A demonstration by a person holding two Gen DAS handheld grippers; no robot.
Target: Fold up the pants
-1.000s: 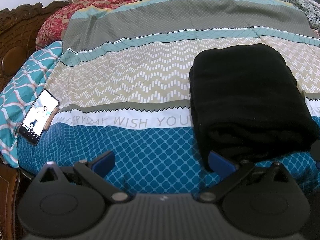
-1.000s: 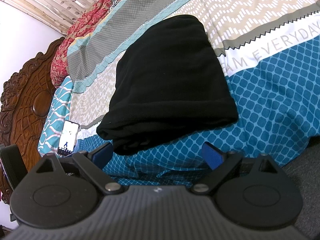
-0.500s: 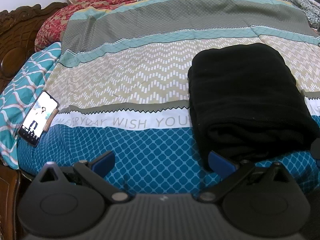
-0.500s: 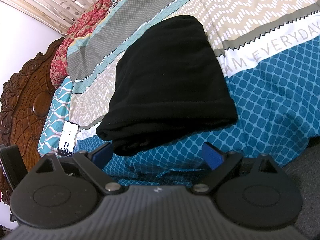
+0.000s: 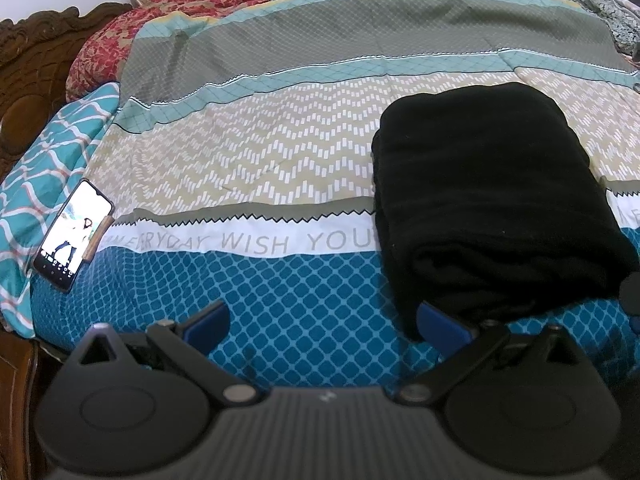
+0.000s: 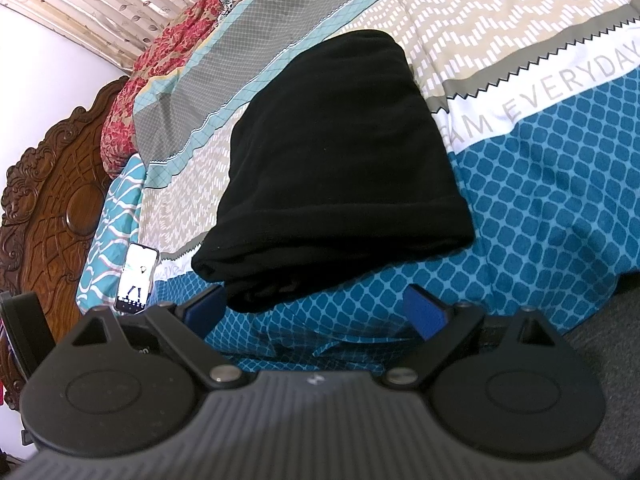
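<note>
From my left wrist camera I read grey capitals on the white band of the bedspread (image 5: pixel 248 240): "ERYDAY WISH YOU", with the first letters creased and the end of the line hidden under the black pants (image 5: pixel 492 200). From my right wrist camera the same white band reads "AM EVERYDAY" to the right of the pants, and a small fragment "ERYD" shows to their left. The lit phone (image 5: pixel 72 236) screen carries nothing I can read.

Black pants (image 5: pixel 492 184) on a bedspread (image 5: pixel 280 152) banded blue lattice, white, beige zigzag, grey; blue fingers (image 5: pixel 208 322).
</note>
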